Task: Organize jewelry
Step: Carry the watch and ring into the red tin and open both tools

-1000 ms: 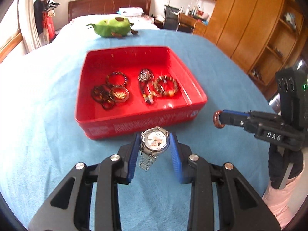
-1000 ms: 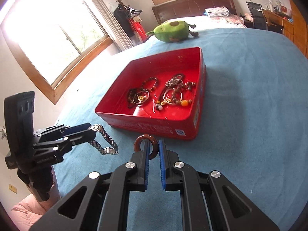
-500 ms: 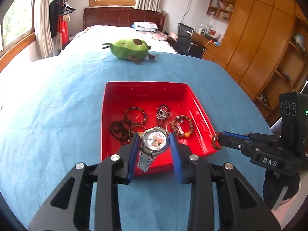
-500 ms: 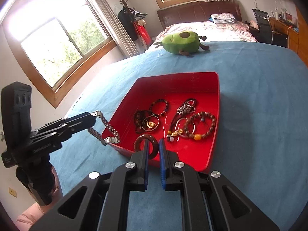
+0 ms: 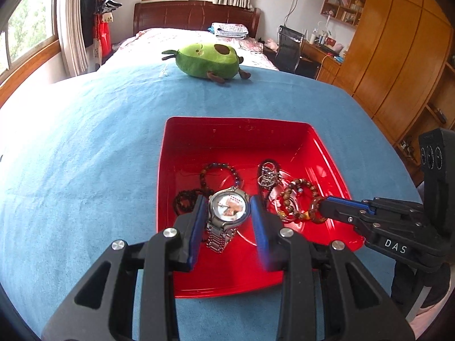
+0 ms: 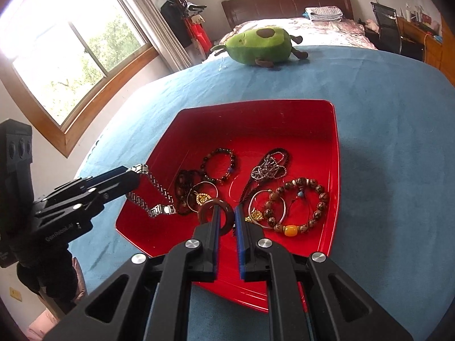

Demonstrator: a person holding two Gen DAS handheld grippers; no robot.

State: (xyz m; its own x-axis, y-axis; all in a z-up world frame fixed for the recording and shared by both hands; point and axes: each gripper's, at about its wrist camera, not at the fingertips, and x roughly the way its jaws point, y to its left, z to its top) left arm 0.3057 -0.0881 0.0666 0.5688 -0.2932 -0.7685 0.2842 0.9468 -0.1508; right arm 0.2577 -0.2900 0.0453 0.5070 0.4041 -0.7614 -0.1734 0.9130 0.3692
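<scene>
A red tray [image 5: 241, 130] [image 6: 256, 113] lies on the blue bedspread with several bead bracelets [image 6: 298, 201] and bangles in it. My left gripper [image 5: 229, 213] [image 6: 136, 176] is shut on a silver wristwatch [image 5: 229, 209], pinching its case, and hovers over the tray's near left part. The watch's metal band [image 6: 155, 196] hangs down into the tray. My right gripper [image 6: 226, 216] [image 5: 321, 210] is shut on a brown ring [image 6: 214, 210] [image 5: 315, 213], held over the tray's near side.
A green avocado plush toy [image 5: 207, 61] [image 6: 261, 47] lies beyond the tray. Wooden wardrobes [image 5: 398, 56] stand at the right, a window [image 6: 71, 42] at the left, a headboard and a desk at the back. A person's gloved hand [image 6: 45, 281] holds the left gripper.
Both grippers have moved forward from in front of the tray to above its inside, each keeping its hold. The watch and the ring now hang over the jewelry.
</scene>
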